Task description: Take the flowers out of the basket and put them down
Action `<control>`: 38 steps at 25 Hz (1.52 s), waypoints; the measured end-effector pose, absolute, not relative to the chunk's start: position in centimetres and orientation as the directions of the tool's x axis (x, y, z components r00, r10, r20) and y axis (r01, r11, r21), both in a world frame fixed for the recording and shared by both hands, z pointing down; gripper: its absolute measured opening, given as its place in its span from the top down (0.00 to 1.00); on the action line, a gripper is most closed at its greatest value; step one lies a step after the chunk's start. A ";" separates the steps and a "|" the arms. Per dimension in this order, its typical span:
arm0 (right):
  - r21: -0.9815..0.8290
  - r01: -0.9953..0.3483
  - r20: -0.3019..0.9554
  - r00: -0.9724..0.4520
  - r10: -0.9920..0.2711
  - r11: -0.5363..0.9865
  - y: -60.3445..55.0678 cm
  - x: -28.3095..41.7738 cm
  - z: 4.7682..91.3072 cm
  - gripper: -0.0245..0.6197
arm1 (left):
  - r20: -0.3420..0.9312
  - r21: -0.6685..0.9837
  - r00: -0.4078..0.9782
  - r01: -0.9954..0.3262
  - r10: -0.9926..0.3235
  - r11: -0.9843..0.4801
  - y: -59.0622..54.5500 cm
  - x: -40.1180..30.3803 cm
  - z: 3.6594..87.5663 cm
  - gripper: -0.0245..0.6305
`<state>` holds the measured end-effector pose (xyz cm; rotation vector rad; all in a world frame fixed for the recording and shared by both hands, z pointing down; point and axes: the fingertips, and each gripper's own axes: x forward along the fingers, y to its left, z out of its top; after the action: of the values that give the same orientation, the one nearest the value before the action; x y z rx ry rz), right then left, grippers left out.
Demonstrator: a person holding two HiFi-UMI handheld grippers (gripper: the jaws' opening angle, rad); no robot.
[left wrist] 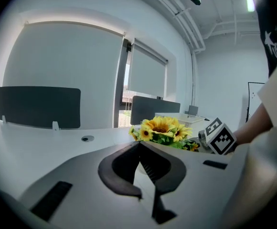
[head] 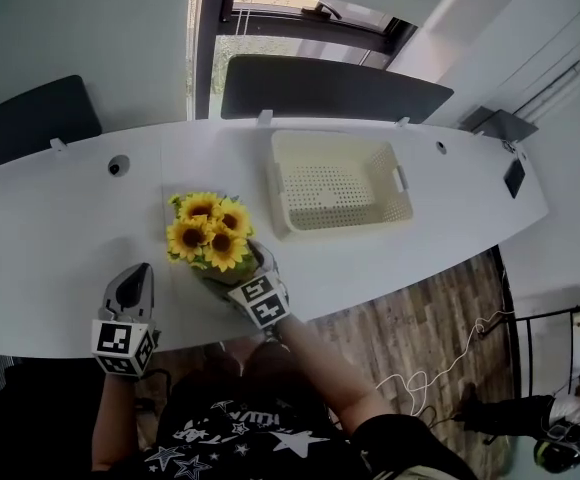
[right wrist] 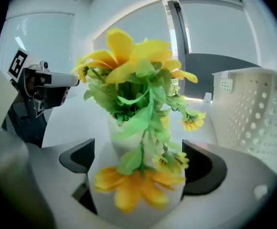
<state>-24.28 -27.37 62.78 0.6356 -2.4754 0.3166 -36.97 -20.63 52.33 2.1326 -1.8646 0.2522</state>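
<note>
A bunch of yellow sunflowers (head: 208, 230) with green leaves stands in a white pot on the white table (head: 60, 223), left of the cream plastic basket (head: 280, 183). My right gripper (head: 245, 268) reaches it from the near side. In the right gripper view the pot (right wrist: 129, 132) fills the gap between the jaws of my right gripper (right wrist: 138, 163), which press on both its sides. My left gripper (head: 138, 276) hovers near the table's front edge, left of the flowers, shut and empty. The left gripper view shows my left gripper (left wrist: 139, 146) with the flowers (left wrist: 161, 128) beyond it.
The perforated basket (right wrist: 253, 113) holds nothing and sits close on the flowers' right. Dark divider panels (head: 330, 88) line the table's far edge. A round cable hole (head: 118, 166) lies at the back left. Wooden floor and cables show past the table's front right.
</note>
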 end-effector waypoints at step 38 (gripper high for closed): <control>-0.221 -0.339 0.102 -0.941 -0.324 0.914 -12.7 -9.1 46.3 0.96 | 0.230 0.078 0.075 -0.995 -0.970 -0.059 -6.4 -16.7 44.6 0.95</control>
<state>-9.09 -12.74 46.33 0.5221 -3.0116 0.3651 -16.72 -6.41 44.60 2.1342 -1.9937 0.1705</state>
